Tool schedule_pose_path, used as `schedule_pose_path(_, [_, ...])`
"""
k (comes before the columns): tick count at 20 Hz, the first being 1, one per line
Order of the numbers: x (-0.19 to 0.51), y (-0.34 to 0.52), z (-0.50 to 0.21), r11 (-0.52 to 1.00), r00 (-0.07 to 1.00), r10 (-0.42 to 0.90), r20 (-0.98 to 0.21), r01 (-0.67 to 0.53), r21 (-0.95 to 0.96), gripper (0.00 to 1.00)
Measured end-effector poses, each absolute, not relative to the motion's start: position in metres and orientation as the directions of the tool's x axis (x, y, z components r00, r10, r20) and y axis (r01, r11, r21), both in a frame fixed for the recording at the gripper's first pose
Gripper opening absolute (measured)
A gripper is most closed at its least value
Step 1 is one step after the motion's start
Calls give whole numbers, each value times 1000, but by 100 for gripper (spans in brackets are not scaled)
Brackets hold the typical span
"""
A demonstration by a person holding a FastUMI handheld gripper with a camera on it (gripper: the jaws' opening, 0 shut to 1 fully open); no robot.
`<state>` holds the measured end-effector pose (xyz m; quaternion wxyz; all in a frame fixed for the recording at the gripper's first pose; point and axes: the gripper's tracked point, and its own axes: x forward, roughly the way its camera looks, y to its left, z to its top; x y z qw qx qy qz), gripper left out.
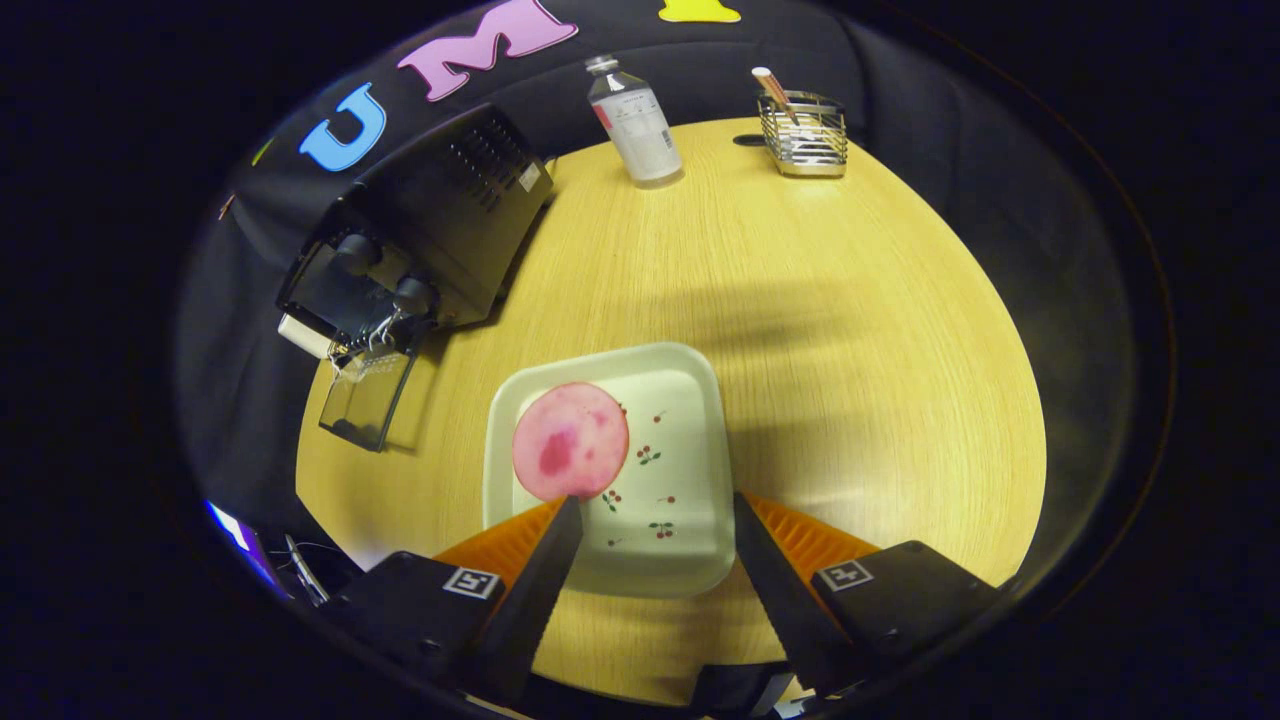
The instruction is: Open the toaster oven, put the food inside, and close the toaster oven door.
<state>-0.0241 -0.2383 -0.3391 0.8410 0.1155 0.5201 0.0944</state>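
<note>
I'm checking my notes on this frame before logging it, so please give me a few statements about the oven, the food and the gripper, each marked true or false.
1. The toaster oven door hangs open. True.
2. The pink round slice of food lies inside the oven. False: it lies on the white square plate on the wooden table.
3. The gripper is shut on the slice. False: its fingers stand apart over the plate, and one tip is at the slice's near edge.
4. A clear bottle stands beyond the plate, near the table's far edge. True.
5. The wire basket lies tipped over on the plate. False: it stands upright near the bottle.
</note>
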Motion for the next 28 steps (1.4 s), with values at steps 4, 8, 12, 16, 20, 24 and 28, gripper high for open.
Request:
schedule_pose_path(4, [-21,-250,-345,972,448,207,-870,3,233,75])
schedule_pose_path(8, [-19,-263,-350,989,466,114,-877,26,143,40])
schedule_pose_path(12, [-21,-267,-350,994,466,86,-880,15,106,29])
schedule_pose_path(16, [-21,-267,-349,997,440,54,-896,22,71,17])
schedule_pose_path(20, [-22,-259,-348,997,441,81,-894,-16,82,11])
schedule_pose_path(24, [-27,-250,-350,988,415,126,-901,29,152,6])
schedule_pose_path(28, [-40,-226,-340,927,391,262,-882,154,343,6])
